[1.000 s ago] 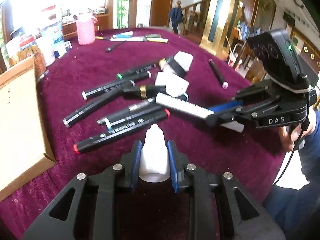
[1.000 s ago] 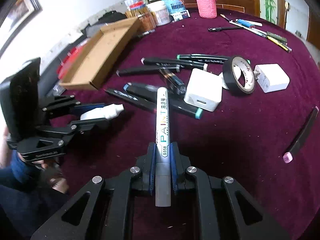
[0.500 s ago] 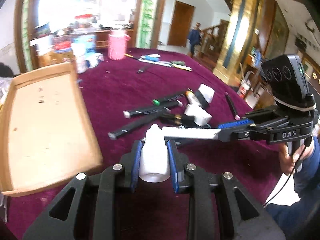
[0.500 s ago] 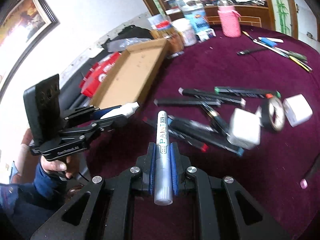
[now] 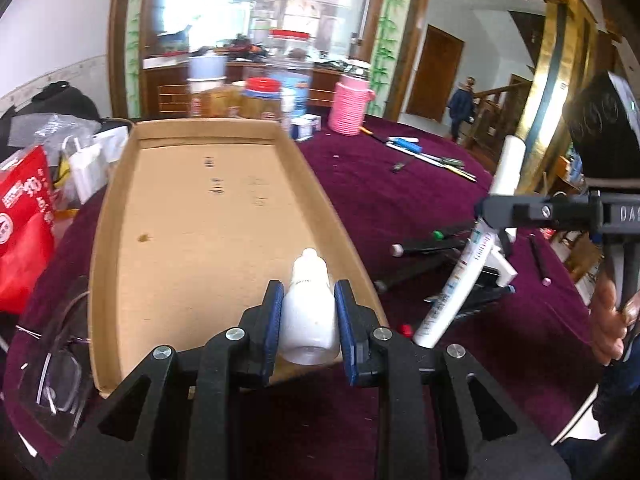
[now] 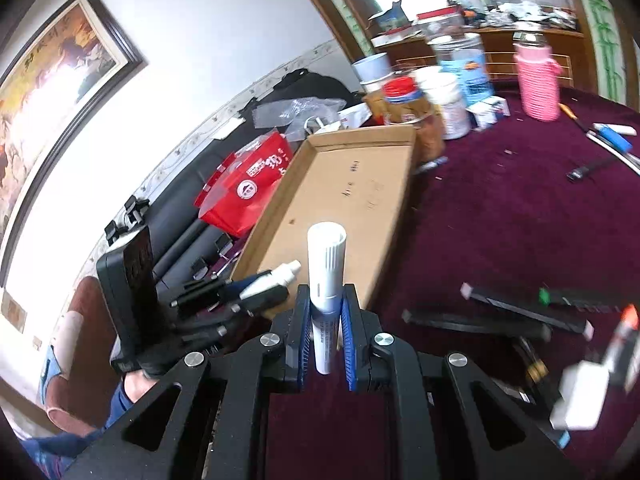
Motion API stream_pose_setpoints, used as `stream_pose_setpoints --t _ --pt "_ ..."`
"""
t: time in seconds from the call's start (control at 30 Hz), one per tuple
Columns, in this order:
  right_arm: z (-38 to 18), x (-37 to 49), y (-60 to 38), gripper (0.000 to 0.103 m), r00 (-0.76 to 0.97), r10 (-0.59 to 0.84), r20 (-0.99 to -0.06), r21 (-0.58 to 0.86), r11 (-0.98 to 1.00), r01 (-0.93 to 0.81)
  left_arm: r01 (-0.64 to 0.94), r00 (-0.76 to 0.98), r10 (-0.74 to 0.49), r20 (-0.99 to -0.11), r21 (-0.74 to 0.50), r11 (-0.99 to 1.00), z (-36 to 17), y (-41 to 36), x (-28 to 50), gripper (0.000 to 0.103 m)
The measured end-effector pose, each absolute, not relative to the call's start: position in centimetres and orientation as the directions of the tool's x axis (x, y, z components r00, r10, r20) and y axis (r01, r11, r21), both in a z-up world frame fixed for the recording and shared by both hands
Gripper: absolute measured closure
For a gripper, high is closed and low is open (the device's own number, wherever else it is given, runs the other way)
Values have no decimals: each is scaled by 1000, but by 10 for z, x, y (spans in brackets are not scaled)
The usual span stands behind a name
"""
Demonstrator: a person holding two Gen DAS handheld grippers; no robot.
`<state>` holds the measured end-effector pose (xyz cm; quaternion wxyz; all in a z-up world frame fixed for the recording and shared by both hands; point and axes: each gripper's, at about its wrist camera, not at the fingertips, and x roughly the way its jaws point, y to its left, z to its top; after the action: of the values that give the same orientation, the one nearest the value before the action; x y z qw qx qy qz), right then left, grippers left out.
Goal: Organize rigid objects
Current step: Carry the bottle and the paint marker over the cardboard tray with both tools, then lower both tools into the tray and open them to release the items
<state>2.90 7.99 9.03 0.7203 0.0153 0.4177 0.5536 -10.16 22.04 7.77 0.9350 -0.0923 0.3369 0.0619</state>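
My left gripper [image 5: 307,306] is shut on a small white dropper bottle [image 5: 308,312] and hovers over the near end of the shallow cardboard tray [image 5: 192,240]. In the right wrist view that same left gripper [image 6: 276,286] shows at the tray's near edge with the bottle [image 6: 272,278] sticking out. My right gripper [image 6: 325,322] is shut on a white paint marker [image 6: 326,280], pointing toward the cardboard tray [image 6: 344,200]. In the left wrist view the right gripper [image 5: 490,216] holds the marker [image 5: 468,256] steeply tilted, to the right of the tray.
Black markers [image 6: 500,312] and a white charger block [image 6: 576,400] lie on the maroon tablecloth [image 6: 500,220] to the right. Jars [image 5: 260,100] and a pink bottle [image 5: 350,108] stand behind the tray. A red bag [image 5: 24,224] and clear glasses [image 5: 56,368] lie left of it.
Both grippers have swung left from the marker pile toward the cardboard tray and risen, each keeping its object. The left one now hangs over the tray's near end; the marker has tipped steeper.
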Motion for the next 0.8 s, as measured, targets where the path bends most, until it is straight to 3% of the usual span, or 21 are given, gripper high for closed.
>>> stream_pose_setpoints --t 0.17,0.8 --pt "86 28 128 90 11 787 -617 468 378 -799 -234 765 113 -635 -110 966 70 238 -99 79" --pt "19 64 200 90 -80 722 -687 558 454 -695 -300 726 116 -678 -160 941 43 263 -82 79"
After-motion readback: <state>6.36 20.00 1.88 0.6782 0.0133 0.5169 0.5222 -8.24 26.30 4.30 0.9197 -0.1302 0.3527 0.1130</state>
